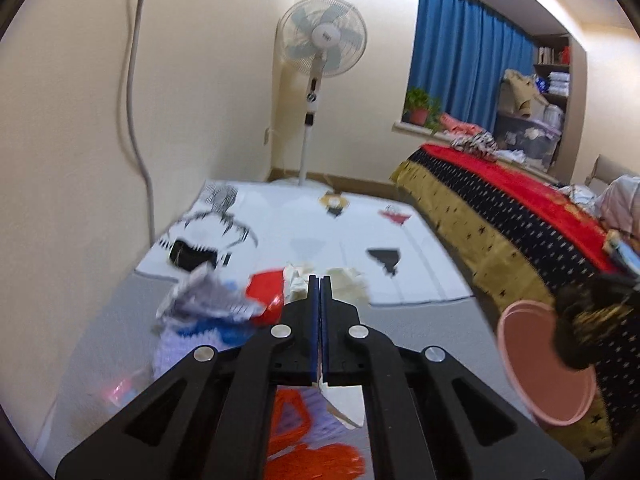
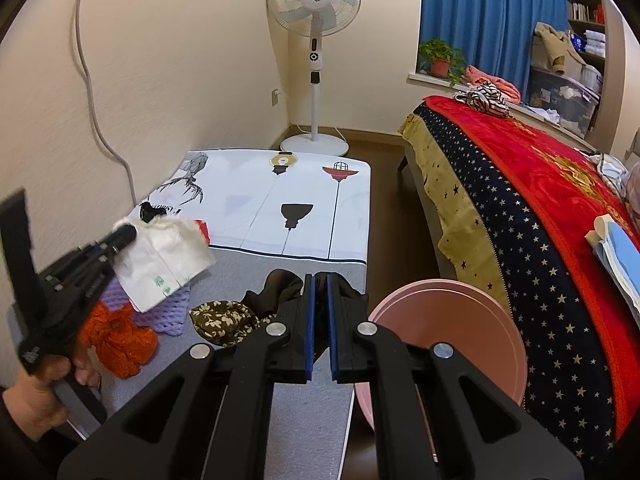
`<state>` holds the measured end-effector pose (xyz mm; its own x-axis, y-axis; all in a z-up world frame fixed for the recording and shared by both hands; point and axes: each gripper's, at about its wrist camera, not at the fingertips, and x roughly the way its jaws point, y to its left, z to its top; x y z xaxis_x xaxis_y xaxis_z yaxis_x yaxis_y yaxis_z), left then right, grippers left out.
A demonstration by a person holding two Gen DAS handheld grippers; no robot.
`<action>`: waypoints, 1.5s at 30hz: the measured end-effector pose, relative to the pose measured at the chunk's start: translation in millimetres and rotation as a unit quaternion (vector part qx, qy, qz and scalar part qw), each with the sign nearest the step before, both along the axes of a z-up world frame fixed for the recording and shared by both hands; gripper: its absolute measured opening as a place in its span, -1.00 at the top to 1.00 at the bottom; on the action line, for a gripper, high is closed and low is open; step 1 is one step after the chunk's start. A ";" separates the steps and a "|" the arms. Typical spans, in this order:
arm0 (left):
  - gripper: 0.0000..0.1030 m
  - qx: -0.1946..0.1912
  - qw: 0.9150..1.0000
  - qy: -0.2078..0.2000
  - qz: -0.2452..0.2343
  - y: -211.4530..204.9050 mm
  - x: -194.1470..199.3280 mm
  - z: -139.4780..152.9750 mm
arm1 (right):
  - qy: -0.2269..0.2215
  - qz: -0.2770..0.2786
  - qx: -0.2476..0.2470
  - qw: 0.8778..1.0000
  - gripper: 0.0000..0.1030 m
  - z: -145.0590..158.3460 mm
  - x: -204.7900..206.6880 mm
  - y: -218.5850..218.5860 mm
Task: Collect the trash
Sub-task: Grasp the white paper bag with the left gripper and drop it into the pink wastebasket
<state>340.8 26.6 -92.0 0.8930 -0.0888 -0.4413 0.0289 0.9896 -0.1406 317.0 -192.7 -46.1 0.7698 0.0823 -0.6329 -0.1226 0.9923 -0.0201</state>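
In the left wrist view my left gripper (image 1: 320, 282) is shut on a white paper wrapper (image 1: 340, 404); the paper sticks out above and below the pads. The right wrist view shows that left gripper (image 2: 126, 236) lifted over the grey surface, with the white wrapper (image 2: 168, 268) and its green print hanging from it. A crumpled silver wrapper (image 1: 204, 296) and a red wrapper (image 1: 268, 288) lie just beyond it. My right gripper (image 2: 320, 282) is shut on a thin black cloth (image 2: 280, 284), beside a floral-print piece (image 2: 224, 320).
A pink basin (image 2: 440, 340) stands at the right between the grey surface (image 2: 304, 420) and the bed (image 2: 520, 200). Orange crochet (image 2: 116, 340) and purple crochet (image 2: 164, 316) lie at the left. A white printed sheet (image 2: 260, 200) and a standing fan (image 2: 314, 0) are further back.
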 end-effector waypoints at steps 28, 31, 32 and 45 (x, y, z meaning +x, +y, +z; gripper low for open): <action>0.99 0.004 0.982 0.041 -0.182 -178.5 13.1 45.5 | 0.000 -0.100 0.032 0.994 0.88 14.2 -2.3 -133.8; 0.99 0.010 0.979 0.051 -0.196 -200.8 17.2 35.9 | 0.018 -0.118 0.031 0.992 0.88 0.7 1.3 -154.3; 0.99 0.011 0.978 0.053 -0.199 -206.2 18.0 33.3 | 0.021 -0.121 0.029 0.992 0.88 -2.7 1.9 -157.5; 0.99 0.029 0.968 0.084 -0.234 -252.1 32.0 6.7 | 0.038 -0.174 0.045 0.983 0.02 -13.2 6.7 -195.0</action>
